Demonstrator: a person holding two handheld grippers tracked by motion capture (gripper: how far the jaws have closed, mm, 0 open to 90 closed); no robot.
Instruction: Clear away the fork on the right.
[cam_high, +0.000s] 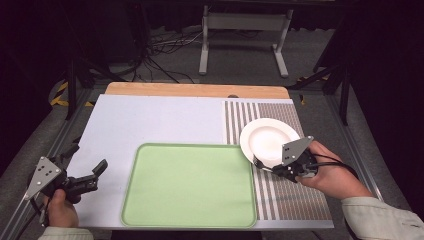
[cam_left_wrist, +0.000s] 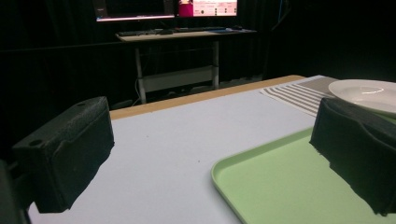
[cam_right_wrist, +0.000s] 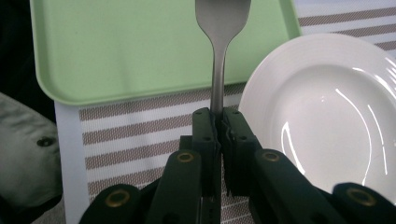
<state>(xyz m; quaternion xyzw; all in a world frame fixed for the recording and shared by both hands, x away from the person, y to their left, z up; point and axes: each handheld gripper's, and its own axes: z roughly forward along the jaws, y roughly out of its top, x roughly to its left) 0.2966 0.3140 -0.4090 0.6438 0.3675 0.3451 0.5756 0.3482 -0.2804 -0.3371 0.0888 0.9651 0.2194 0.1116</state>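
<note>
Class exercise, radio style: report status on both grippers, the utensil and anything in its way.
Right gripper shut on metal utensil, beside white plate. Left gripper open, holding nothing, by green tray. Nothing in the way.

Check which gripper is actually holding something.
The right gripper: jaws shut on a metal fork beside the white plate. The left gripper is open, jaws wide apart.

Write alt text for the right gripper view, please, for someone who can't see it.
The right gripper, two black jaws shut on the handle of a silver metal fork, holds it out over a pale green plastic tray. A round white plate lies beside it on a brown-and-white striped placemat.
</note>
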